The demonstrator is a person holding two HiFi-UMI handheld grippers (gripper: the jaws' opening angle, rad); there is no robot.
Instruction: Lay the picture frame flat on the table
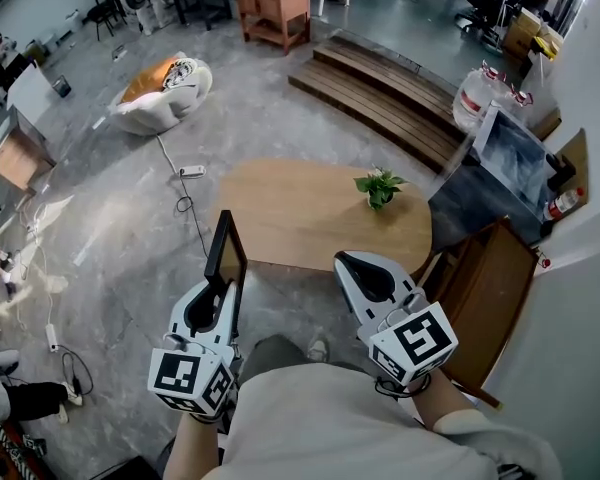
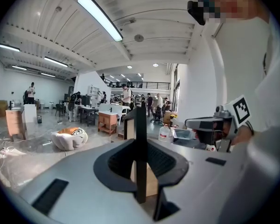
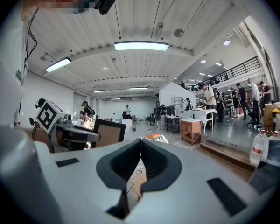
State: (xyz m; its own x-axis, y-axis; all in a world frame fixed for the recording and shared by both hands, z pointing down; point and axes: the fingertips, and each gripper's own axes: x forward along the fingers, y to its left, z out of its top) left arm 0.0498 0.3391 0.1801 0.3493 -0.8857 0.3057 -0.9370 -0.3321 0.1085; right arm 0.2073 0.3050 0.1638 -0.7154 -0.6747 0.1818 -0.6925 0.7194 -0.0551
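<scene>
A black picture frame [image 1: 226, 251] with a brown backing stands upright in the air, off the near left edge of the oval wooden table [image 1: 300, 218]. My left gripper [image 1: 218, 290] is shut on its lower part. In the left gripper view the frame [image 2: 140, 125] runs edge-on between the pads. My right gripper [image 1: 356, 261] hovers to the right of it, over the table's near edge, shut with nothing in it. The right gripper view shows its jaws [image 3: 140, 143] meeting, with the frame [image 3: 108, 132] and the left gripper [image 3: 70, 135] off to the left.
A small potted plant [image 1: 380, 186] stands at the table's far right. A power strip [image 1: 191, 171] and its cable lie on the floor to the left. Wooden steps [image 1: 385, 88] lie beyond the table. A dark wooden piece of furniture [image 1: 485, 288] is at my right.
</scene>
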